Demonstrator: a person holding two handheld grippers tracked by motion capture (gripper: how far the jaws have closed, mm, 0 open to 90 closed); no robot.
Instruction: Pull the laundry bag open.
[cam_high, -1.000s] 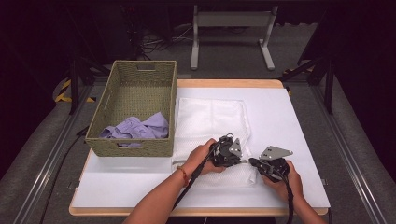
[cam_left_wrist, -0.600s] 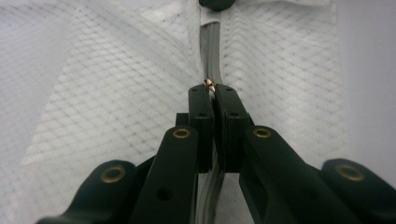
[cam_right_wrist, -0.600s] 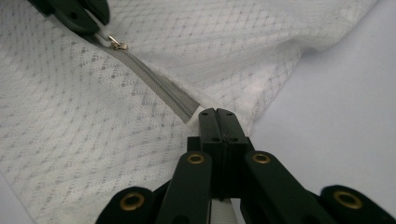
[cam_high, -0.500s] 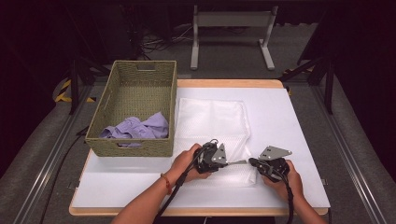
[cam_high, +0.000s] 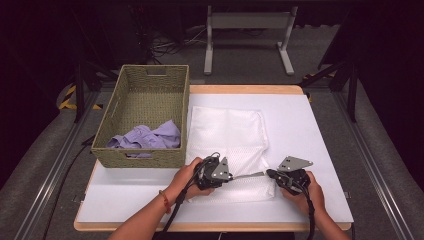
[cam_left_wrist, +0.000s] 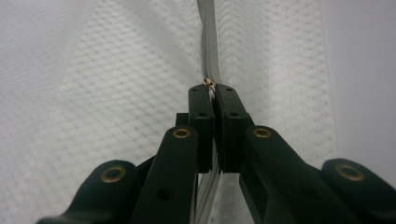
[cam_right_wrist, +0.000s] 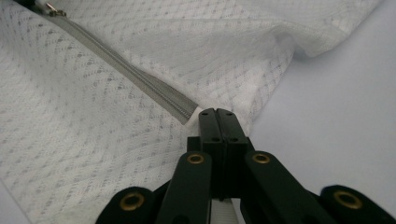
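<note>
Two grippers worked at the near edge of a white table (cam_high: 320, 130), each in a hand reaching in from the bottom of the high view. The left gripper (cam_left_wrist: 214, 89) was clenched on the small metal zipper pull (cam_left_wrist: 208, 83) of a white mesh bag (cam_high: 227, 137), its jaws pinched together over the grey zipper tape (cam_left_wrist: 208, 42). The right gripper (cam_right_wrist: 217, 112) was clamped tight on the corner of the bag at the end of the zipper (cam_right_wrist: 140, 81), with bare tabletop just beside it. The bag lay flat on the middle of the table, its near edge stretched between the two grippers. Farther back at the left stood a woven basket (cam_high: 150, 80) holding a crumpled lilac cloth (cam_high: 145, 137), its side just beside the bag. The table had a pale wooden rim. Beyond it lay a grey carpeted floor, a light metal stand (cam_high: 248, 30), loose cables and a dark, unlit room.
</note>
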